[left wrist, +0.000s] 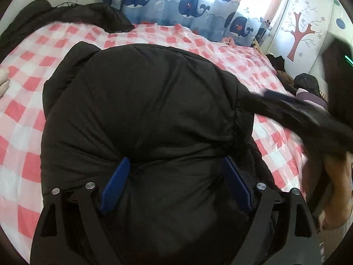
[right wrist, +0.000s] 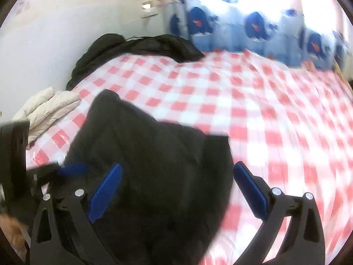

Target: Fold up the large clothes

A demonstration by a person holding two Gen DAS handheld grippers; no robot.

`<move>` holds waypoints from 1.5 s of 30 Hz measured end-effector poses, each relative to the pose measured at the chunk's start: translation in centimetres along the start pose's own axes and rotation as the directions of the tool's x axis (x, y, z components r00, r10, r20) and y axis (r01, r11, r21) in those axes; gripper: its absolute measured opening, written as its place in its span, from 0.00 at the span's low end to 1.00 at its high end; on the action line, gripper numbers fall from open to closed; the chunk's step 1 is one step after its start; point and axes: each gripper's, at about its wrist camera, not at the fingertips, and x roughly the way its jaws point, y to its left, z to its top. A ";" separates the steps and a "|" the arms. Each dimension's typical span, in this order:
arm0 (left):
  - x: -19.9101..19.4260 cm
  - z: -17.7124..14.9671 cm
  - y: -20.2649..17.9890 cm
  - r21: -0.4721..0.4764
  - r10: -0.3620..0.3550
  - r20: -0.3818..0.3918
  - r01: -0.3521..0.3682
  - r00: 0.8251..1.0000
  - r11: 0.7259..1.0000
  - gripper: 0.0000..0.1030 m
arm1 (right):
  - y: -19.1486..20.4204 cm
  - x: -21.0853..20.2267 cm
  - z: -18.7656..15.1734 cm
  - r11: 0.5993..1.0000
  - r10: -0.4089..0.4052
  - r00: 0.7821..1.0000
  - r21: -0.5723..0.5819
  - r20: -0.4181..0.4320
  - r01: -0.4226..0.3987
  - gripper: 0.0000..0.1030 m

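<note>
A black padded jacket point(left wrist: 150, 101) lies spread on the bed's red-and-white checked cover point(left wrist: 26, 88). In the left wrist view my left gripper point(left wrist: 176, 162) hangs just over the jacket's near part, its blue pads wide apart and open, with only cloth below them. My right gripper point(left wrist: 264, 97) shows there as a dark blur at the jacket's right edge. In the right wrist view my right gripper point(right wrist: 177, 167) is open too: its left pad is over the jacket point(right wrist: 154, 159), its right pad over the cover point(right wrist: 275, 114). A blurred blue finger point(right wrist: 72, 169) of the left gripper shows at the left.
A heap of black clothing point(right wrist: 136, 46) lies at the bed's far left corner by the wall. A white quilted garment point(right wrist: 48, 106) rests on the left edge. More dark clothes point(left wrist: 306, 86) sit off the right side. A whale curtain point(left wrist: 192, 6) hangs behind.
</note>
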 end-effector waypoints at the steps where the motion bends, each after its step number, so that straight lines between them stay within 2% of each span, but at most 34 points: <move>1: 0.0 -0.1 0.2 0.005 -0.005 0.002 0.005 1.000 1.000 0.79 | -0.2 2.0 0.9 0.999 -0.033 0.999 0.011 -0.039 0.033 0.95; 3: 0.4 0.4 0.7 0.016 -0.038 0.008 0.038 0.999 0.999 0.79 | -1.0 5.6 1.0 0.995 -0.092 0.991 0.028 -0.102 0.095 0.95; 4: 0.4 0.4 1.1 0.011 -0.066 0.011 0.066 0.998 0.998 0.79 | -3.3 8.7 0.1 0.988 -0.114 0.980 0.082 -0.165 0.129 0.95; 6: 0.5 0.5 1.8 -0.017 -0.119 -0.004 0.119 0.993 0.993 0.79 | -6.6 12.4 -2.6 0.973 -0.030 0.969 0.216 -0.244 0.084 0.95; 8: 0.4 0.2 2.2 -0.034 -0.141 -0.018 0.141 0.990 0.989 0.79 | -8.6 14.8 -5.6 0.945 0.039 0.968 0.324 -0.249 0.046 0.95; 11: 0.5 0.1 1.7 -0.010 -0.132 -0.036 0.131 0.991 0.991 0.79 | -9.0 15.3 -7.0 0.926 0.092 0.959 0.378 -0.267 0.017 0.94; 13: 0.3 -0.1 1.5 0.008 -0.109 -0.036 0.109 0.993 0.994 0.79 | -8.5 14.1 -5.8 0.926 0.090 0.952 0.377 -0.291 0.028 0.94; 14: 0.0 -0.3 1.5 0.012 -0.099 -0.030 0.099 0.995 0.995 0.79 | -8.0 12.5 -5.2 0.929 0.079 0.960 0.370 -0.269 0.028 0.94; 16: -0.7 -0.5 1.5 0.010 -0.090 -0.020 0.091 0.996 0.996 0.79 | -7.0 7.2 -4.7 0.939 0.082 0.984 0.343 -0.156 -0.024 0.94; 18: -1.6 -0.6 1.9 -0.010 -0.112 -0.008 0.112 0.994 0.994 0.79 | -5.8 2.9 -5.3 0.946 0.110 0.991 0.315 -0.081 -0.079 0.94; 20: -2.6 -0.5 2.7 -0.046 -0.142 0.006 0.143 0.990 0.989 0.79 | -4.2 -0.1 -7.1 0.959 0.119 0.990 0.267 -0.073 -0.095 0.94; 21: -3.0 -0.5 3.1 -0.064 -0.154 0.015 0.155 0.988 0.986 0.79 | -3.6 -0.6 -8.3 0.965 0.104 0.990 0.252 -0.099 -0.076 0.94; 22: -3.5 -0.5 3.8 -0.094 -0.167 0.028 0.169 0.986 0.981 0.79 | -3.2 -0.1 -9.9 0.970 0.082 0.984 0.241 -0.161 -0.041 0.94; 24: -4.5 -0.6 4.9 -0.135 -0.182 0.053 0.188 0.982 0.973 0.79 | -3.4 2.5 -12.5 0.966 0.088 0.960 0.256 -0.267 -0.017 0.94; 27: -6.4 -1.1 7.0 -0.199 -0.176 0.084 0.189 0.981 0.962 0.79 | -4.6 3.9 -13.9 0.946 0.095 0.949 0.325 -0.302 0.009 0.94; 29: -7.6 -1.6 8.2 -0.221 -0.154 0.087 0.170 0.984 0.960 0.80 | -4.1 2.0 -13.3 0.948 0.062 0.961 0.316 -0.269 0.027 0.94; 31: -8.4 -1.9 8.6 -0.204 -0.125 0.090 0.142 0.988 0.969 0.80 | -2.8 -2.0 -12.8 0.958 0.062 0.988 0.285 -0.141 -0.020 0.94; 33: -9.3 -2.3 9.0 -0.167 -0.080 0.080 0.092 0.994 0.982 0.82 | -1.6 -4.2 -13.2 0.968 0.042 0.995 0.250 -0.095 -0.017 0.94; 34: -9.5 -2.5 9.2 -0.151 -0.047 0.068 0.057 0.997 0.987 0.83 | -1.1 -4.2 -13.6 0.971 0.041 0.992 0.239 -0.116 -0.013 0.94; 36: -9.5 -2.8 9.6 -0.143 -0.007 0.044 0.014 0.999 0.990 0.84 | -0.2 -1.4 -15.8 0.976 0.055 0.964 0.219 -0.260 0.003 0.94; 37: -9.4 -3.0 9.8 -0.148 -0.003 0.028 0.007 1.000 0.989 0.84 | -0.2 -0.1 -17.0 0.970 0.082 0.949 0.244 -0.304 -0.006 0.94; 39: -9.0 -3.4 10.1 -0.153 0.017 -0.015 -0.019 1.000 0.988 0.84 | -0.2 0.6 -17.6 0.963 0.096 0.940 0.270 -0.327 -0.004 0.94; 42: -8.7 -3.9 10.1 -0.127 0.034 -0.044 -0.040 0.998 0.991 0.84 | -0.5 -1.0 -16.8 0.955 0.078 0.955 0.295 -0.287 0.010 0.94; 44: -8.5 -4.1 10.0 -0.116 0.051 -0.048 -0.056 0.998 0.992 0.84 | -0.6 -3.5 -16.2 0.955 0.023 0.979 0.293 -0.202 0.038 0.94; 45: -8.1 -4.1 10.0 -0.119 0.058 -0.057 -0.064 0.997 0.991 0.84 | -0.2 -4.9 -15.4 0.962 0.016 0.990 0.272 -0.138 0.022 0.94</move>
